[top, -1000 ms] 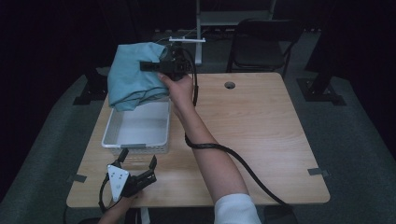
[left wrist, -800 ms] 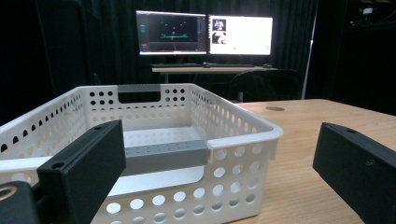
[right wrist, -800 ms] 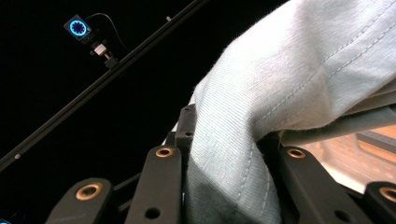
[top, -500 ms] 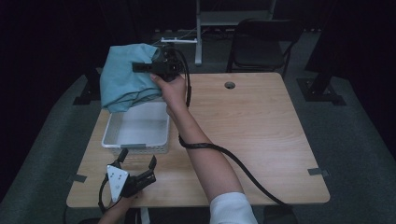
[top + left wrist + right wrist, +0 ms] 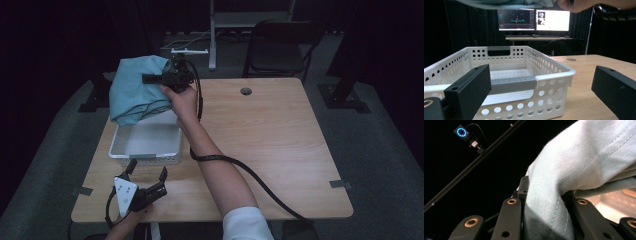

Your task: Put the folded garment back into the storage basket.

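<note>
Cloth (image 5: 135, 92) held in the air above the far end of the white basket (image 5: 122, 145).

The right hand-held gripper (image 5: 150, 78) has its jaws closed on a fold of the teal cloth, which hangs bunched to the left of the hand (image 5: 181, 100); in the right gripper view the fabric (image 5: 574, 170) is pinched between the two black jaws. The left hand-held gripper (image 5: 147, 172) rests on the desk (image 5: 280, 150) just in front of the basket's near wall, its jaws spread wide and holding nothing. The perforated basket (image 5: 524, 72) stands on the desk near its left edge.
</note>
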`<control>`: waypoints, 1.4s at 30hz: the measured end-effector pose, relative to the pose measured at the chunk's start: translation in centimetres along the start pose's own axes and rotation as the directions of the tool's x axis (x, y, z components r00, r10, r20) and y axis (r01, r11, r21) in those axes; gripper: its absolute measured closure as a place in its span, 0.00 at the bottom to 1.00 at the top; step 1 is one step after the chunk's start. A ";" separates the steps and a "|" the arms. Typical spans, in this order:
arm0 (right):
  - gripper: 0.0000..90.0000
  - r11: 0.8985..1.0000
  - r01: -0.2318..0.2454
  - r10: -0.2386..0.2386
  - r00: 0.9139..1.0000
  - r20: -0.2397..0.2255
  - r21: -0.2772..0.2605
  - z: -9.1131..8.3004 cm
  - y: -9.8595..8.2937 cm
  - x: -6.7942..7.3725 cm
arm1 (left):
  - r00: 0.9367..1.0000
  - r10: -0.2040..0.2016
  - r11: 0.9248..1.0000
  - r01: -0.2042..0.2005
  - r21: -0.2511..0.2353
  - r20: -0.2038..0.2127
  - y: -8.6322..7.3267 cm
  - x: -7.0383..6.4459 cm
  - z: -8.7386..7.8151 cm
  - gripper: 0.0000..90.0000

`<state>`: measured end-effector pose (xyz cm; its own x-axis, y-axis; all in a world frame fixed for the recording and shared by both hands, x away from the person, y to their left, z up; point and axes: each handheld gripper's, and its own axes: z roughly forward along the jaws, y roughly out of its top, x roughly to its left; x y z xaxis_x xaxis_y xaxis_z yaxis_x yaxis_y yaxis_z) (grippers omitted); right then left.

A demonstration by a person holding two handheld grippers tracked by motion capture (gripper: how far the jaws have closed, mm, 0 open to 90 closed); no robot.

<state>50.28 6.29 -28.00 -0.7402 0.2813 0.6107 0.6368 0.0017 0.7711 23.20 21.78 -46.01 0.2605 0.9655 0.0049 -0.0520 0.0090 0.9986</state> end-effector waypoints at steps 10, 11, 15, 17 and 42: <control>0.81 0.999 -0.040 0.039 0.999 0.034 0.030 1.4 -1.6 -1.5 | 1.000 -0.003 1.000 0.003 -0.008 -0.001 0.0 0.0 -0.1 0.04; 0.81 0.998 -0.043 0.042 0.998 0.041 0.036 1.5 -1.8 -1.6 | 1.000 -0.004 1.000 0.004 -0.011 -0.002 0.0 0.0 -0.1 0.04; 0.81 0.996 -0.070 0.067 0.997 0.048 0.051 1.8 -2.4 -2.5 | 1.000 -0.002 1.000 0.002 -0.008 -0.001 0.0 0.1 -0.1 0.04; 0.81 0.995 -0.082 0.079 0.995 0.055 0.058 1.9 -2.8 -2.8 | 1.000 0.002 1.000 -0.002 -0.005 -0.001 0.0 0.0 -0.1 0.04; 0.81 0.979 -0.136 0.119 0.986 0.114 0.154 4.4 -5.6 -4.7 | 1.000 -0.004 1.000 0.004 -0.009 -0.001 0.0 0.1 -0.1 0.04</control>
<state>51.13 9.16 -35.97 -0.6297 0.3870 0.6736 0.7571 0.1113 0.6438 23.12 21.86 -46.03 0.2596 0.9657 0.0012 -0.0596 0.0148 0.9981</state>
